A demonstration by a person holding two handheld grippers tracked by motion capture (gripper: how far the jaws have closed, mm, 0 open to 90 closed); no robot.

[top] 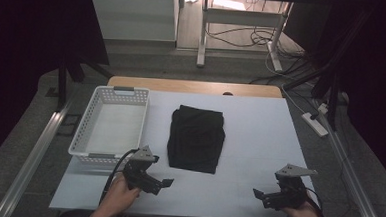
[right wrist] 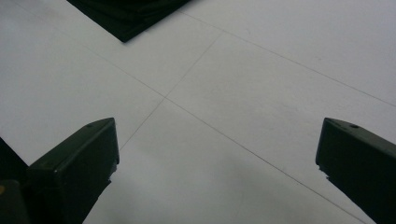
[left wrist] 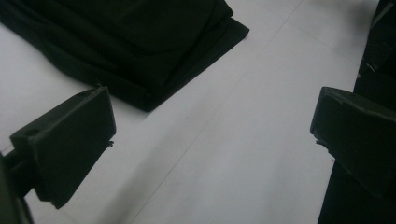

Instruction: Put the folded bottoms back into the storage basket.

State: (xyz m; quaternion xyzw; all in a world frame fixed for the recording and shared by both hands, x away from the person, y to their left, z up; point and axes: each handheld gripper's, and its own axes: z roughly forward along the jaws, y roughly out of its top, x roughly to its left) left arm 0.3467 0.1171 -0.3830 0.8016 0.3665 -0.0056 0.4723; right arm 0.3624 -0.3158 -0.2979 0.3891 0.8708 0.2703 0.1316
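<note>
Beyond both grippers, folded black cloth [top: 196, 138]

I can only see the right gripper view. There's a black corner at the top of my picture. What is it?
Observer: It's a corner of a folded black cloth lying mid-table, seen whole in the high view.
Operator: Is anything else on the table?
Observer: Yes, a white basket with holes in its walls stands to the left of the cloth, apart from it.
Operator: Where's the other gripper?
Observer: The left gripper is near the front edge, just in front of the basket, with its jaws spread wide and nothing between them.
Operator: Is mine near the cloth?
Observer: The right gripper sits at the front right, well apart from the cloth, pointing left toward the other one.
</note>
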